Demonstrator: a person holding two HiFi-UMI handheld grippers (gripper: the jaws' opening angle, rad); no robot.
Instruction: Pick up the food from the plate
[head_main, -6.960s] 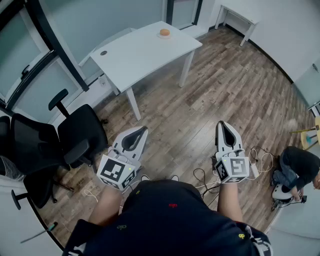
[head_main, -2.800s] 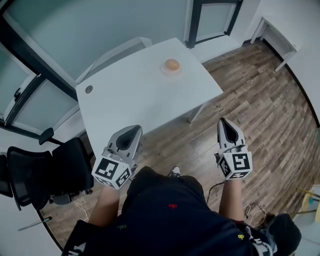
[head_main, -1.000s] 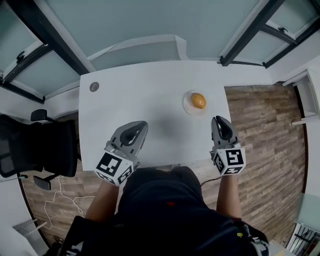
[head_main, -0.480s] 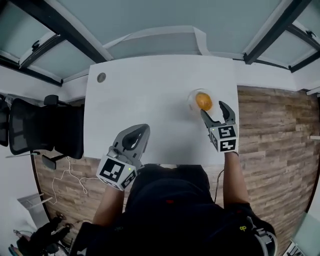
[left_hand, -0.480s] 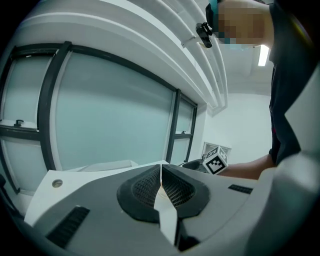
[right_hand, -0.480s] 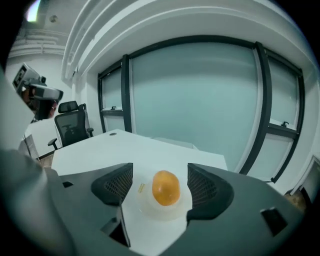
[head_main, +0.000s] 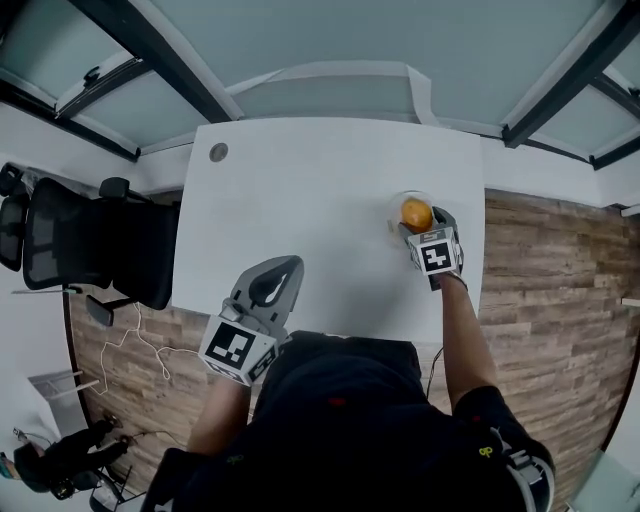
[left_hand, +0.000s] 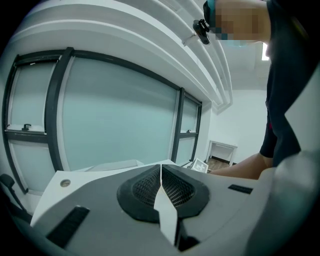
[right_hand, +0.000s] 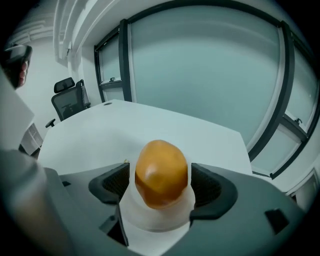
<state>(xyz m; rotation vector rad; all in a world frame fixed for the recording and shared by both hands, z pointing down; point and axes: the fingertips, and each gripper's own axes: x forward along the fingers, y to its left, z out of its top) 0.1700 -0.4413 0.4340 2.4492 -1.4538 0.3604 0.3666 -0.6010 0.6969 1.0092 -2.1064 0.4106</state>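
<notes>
– Food (head_main: 416, 214): where does it sit?
– On the small plate (head_main: 396, 226) near the right edge of the white table (head_main: 300, 190). It's a rounded, orange-brown lump.
– And the right gripper (head_main: 425, 226)?
– Its jaws have just been opening and stand wide, one on each side of the food, not squeezing it.
– The left gripper (head_main: 284, 272)?
– Jaws pressed together on nothing, above the table's near side, well apart from the plate.
</notes>
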